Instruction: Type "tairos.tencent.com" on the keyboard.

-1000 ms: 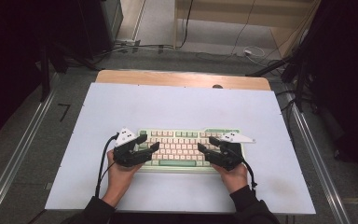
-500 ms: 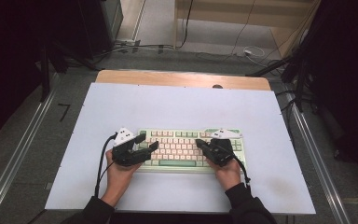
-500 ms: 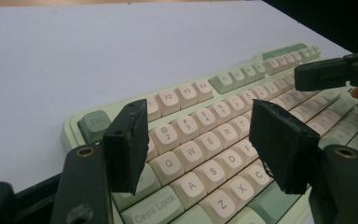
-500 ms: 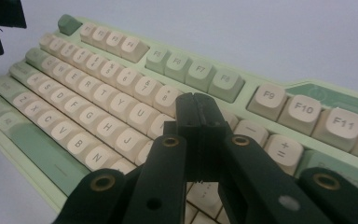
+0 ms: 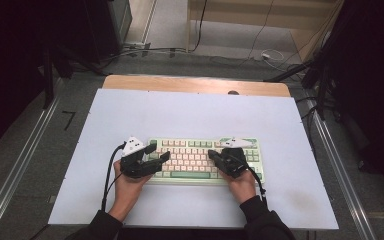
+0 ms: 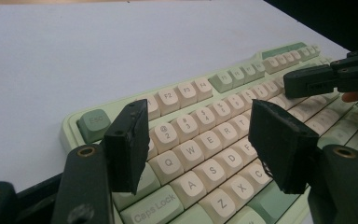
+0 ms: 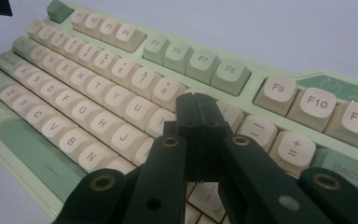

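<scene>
High view first: your landmark is the keyboard, lying on the white table top on your side of its middle, its long axis running side to side across you, so both hands meet it square-on from its near edge. Your left gripper sits over the keyboard's left end with its jaws spread apart and nothing between them; in the left gripper view the two black pads hang above the letter rows near Q, W and A, clear of the keys as far as you can tell. Your right gripper sits over the keyboard's right-hand half, its tip pointing left towards the middle, and its jaws have just been closing: in the right gripper view they stand pressed together with nothing caught between them, forming one blunt point. That point is down among the keys just right of U and J, below the 8 key; whether it presses a key or only hovers you cannot tell. For a single keystroke the right gripper is judged the readier tool, so any key right of the keyboard's middle lies nearest to it.
</scene>
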### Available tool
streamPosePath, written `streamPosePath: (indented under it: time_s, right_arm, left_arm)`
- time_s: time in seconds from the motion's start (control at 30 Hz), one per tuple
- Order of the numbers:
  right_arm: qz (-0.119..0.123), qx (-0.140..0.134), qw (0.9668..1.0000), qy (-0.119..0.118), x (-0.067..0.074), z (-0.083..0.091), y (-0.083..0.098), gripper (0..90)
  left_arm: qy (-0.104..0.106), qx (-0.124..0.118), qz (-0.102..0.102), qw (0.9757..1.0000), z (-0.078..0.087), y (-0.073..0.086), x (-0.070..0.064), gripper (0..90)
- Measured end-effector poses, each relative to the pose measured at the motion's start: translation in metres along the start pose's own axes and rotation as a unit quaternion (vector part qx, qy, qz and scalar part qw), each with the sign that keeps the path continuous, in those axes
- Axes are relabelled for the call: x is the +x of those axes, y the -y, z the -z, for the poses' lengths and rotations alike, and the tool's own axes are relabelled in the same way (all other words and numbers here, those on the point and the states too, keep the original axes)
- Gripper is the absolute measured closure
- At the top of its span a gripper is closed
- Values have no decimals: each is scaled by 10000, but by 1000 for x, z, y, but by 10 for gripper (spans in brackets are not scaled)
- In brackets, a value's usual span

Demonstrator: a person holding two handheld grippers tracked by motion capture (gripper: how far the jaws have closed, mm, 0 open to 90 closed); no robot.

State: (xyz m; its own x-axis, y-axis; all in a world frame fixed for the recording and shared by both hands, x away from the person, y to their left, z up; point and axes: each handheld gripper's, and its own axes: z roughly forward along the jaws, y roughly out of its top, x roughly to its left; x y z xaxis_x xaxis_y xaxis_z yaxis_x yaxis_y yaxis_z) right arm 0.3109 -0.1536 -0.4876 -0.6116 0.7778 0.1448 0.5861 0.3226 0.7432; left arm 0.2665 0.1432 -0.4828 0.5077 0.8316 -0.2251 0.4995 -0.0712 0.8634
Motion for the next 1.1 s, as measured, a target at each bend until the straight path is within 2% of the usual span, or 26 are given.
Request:
streamPosePath:
  time_s: [0.13, 0.27, 0.43, 0.5, 0.6, 0.7, 0.87, 1.0, 1.1]
  right_arm:
    - [-8, 12, 10000, -9, 0, -1, 0, 874]
    - [-47, 163, 9998, -60, -1, -3, -1, 874]
    - [-55, -43, 9999, -108, 0, 5, -3, 870]
    - [-75, -105, 9998, -130, -1, 8, -4, 838]
    - [-102, -195, 9996, -154, -1, 12, -5, 786]
    - [-69, -271, 9993, -229, -1, 16, -6, 695]
    - [-18, -399, 9988, -276, 1, 21, -8, 455]
    - [-40, -461, 9985, -280, 1, 25, -9, 325]
    - [-77, -450, 9985, -300, 1, 27, -10, 305]
  left_arm:
    - [0, 2, 0, 10000, 0, 0, 0, 390]
    - [5, 9, 2, 10000, 0, 0, 0, 390]
    - [-1, -4, 3, 10000, 0, 0, 0, 390]
    - [4, -13, 16, 10000, 0, 0, 0, 390]
    - [2, -17, 25, 10000, 1, 0, 0, 391]
    - [2, -18, 22, 10000, 1, 0, 0, 390]
    - [-1, -10, 13, 10000, 1, 0, 0, 390]
    - [5, -20, 14, 10000, 1, 0, 0, 390]
    - [3, -26, 23, 10000, 2, 0, 0, 390]
